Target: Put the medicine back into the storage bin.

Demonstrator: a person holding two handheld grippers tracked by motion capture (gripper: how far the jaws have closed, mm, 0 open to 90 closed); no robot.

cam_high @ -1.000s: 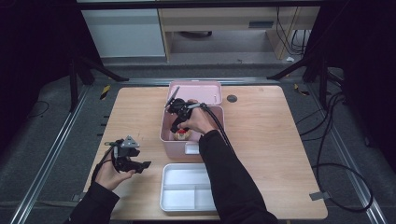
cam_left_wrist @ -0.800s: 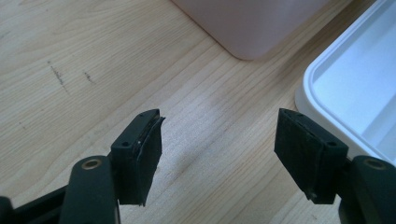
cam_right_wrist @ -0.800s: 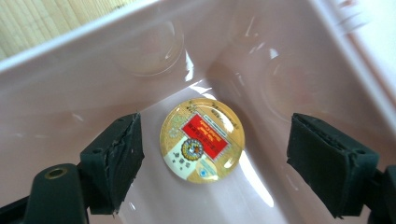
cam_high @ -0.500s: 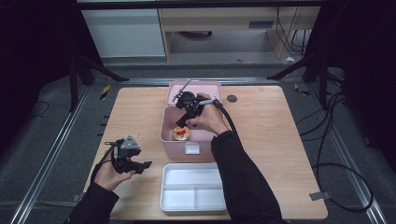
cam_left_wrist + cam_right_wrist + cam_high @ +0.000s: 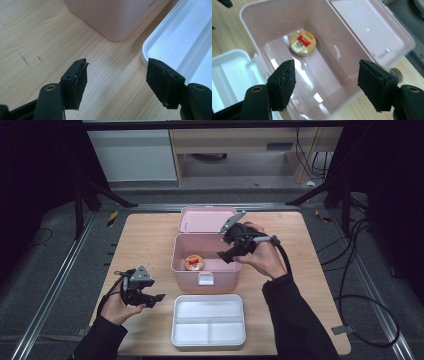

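Table point(image 5: 150, 240): light wooden top, seen from above, with dark floor all round.
Pink box point(image 5: 181, 255): open, standing at the middle of the table; hinged lid point(image 5: 205, 219) laid back flat behind it; white latch on the front wall.
Round tin point(image 5: 194, 263): gold with a red label, lying flat on the floor of the pink box, towards its left wall; seen again in the right gripper view point(image 5: 302, 42), beyond the jaws and touched by neither.
White tray point(image 5: 208, 320): divided into compartments, just in front of the pink box, nearer the person.
Right gripper point(image 5: 227, 255): held in the right hand above the right part of the pink box, tilted down over it; jaws spread with nothing between them, having just been closing a little.
Left gripper point(image 5: 156, 297): held low in the left hand over the table's front left, just left of the white tray; jaws spread wide over bare wood, pinching nothing; a corner of the pink box and the tray's rim ahead.
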